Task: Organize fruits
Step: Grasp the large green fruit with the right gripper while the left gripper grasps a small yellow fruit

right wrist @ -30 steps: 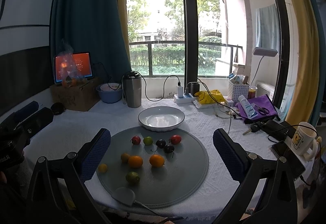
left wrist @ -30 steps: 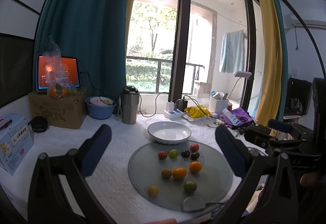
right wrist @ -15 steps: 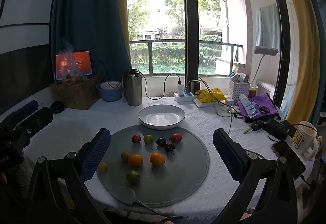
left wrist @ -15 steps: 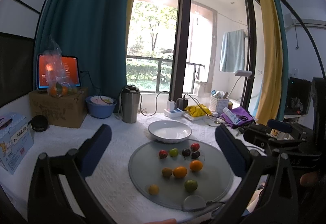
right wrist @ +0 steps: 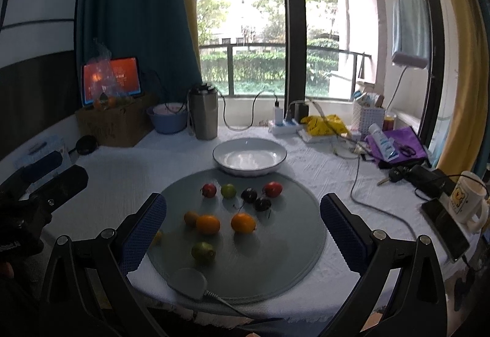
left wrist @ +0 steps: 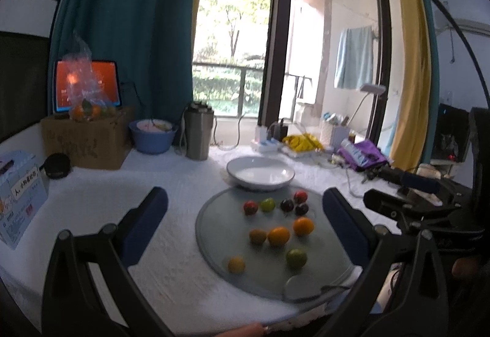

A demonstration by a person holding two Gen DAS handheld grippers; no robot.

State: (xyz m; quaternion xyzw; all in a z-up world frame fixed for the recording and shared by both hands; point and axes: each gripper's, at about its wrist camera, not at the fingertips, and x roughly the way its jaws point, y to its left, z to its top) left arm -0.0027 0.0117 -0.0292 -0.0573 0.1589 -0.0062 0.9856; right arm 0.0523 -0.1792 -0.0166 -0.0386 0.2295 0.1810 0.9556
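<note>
Several small fruits lie on a round grey mat (left wrist: 214,233) (right wrist: 294,233): red, green and dark ones in a far row, oranges (left wrist: 278,236) (right wrist: 208,223) in the middle, a green one (right wrist: 203,250) and a yellow one (left wrist: 236,264) nearer. An empty white plate (left wrist: 260,174) (right wrist: 249,157) sits just behind the mat. My left gripper (left wrist: 245,208) hovers open above the mat's near left side. My right gripper (right wrist: 243,211) hangs open over the mat's front, nothing between its fingers. Each gripper shows at the edge of the other's view.
At the back stand a steel tumbler (right wrist: 203,110), a blue bowl (left wrist: 151,135), a cardboard box (left wrist: 82,138) with a bag of fruit and a tablet. Cables, a purple pouch (right wrist: 398,147), a phone and a mug (right wrist: 467,202) crowd the right side.
Both grippers have moved slightly forward toward the mat, so the fruits and plate look a little larger. Nothing on the table has moved.
</note>
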